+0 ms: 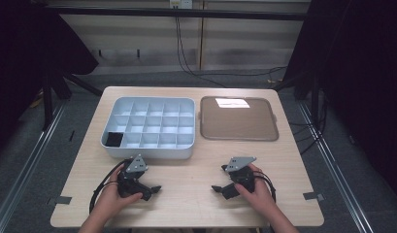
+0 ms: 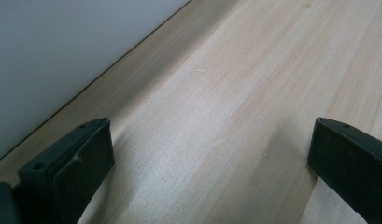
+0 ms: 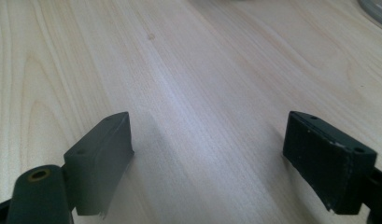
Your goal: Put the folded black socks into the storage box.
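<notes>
High view shows both grippers, left gripper (image 1: 155, 189) and right gripper (image 1: 216, 188), resting wide open and empty just before the pale-blue compartmented plastic organiser box (image 1: 150, 127), with work seemingly not yet begun.

Pale wooden table (image 1: 186, 204) on grey carpeted floor (image 1: 36, 160), black curtains (image 1: 366, 73) either side.

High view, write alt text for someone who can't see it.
Two hands rest a left hand-held gripper and a right hand-held gripper on a wooden table, before a pale compartment box and a brown tray.
</notes>
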A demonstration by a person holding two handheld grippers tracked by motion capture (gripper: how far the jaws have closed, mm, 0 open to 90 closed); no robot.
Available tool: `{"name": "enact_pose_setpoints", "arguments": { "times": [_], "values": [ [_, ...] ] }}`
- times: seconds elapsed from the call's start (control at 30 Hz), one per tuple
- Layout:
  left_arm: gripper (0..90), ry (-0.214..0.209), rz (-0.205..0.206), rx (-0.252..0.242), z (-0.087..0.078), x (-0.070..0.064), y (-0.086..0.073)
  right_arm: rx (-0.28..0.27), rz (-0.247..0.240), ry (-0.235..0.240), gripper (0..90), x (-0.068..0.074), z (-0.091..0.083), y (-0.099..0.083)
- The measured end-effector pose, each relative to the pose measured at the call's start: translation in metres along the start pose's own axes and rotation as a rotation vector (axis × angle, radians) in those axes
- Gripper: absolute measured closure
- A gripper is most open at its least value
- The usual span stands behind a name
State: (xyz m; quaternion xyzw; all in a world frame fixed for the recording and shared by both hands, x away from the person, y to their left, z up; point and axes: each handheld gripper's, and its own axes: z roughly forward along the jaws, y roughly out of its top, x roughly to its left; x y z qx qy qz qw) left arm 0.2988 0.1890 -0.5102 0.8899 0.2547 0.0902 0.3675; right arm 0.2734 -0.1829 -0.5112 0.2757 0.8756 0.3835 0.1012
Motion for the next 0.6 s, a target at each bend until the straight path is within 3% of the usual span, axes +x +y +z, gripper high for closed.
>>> {"name": "enact_pose_setpoints", "arguments": {
  "times": [0.6],
  "values": [
    [0.0, 0.002, 0.001, 0.000, 0.0000, 0.0000, 0.0000, 0.000, -0.002, 0.002, 14.4, -0.0002, 0.0004, 0.0001]
  ]
}}
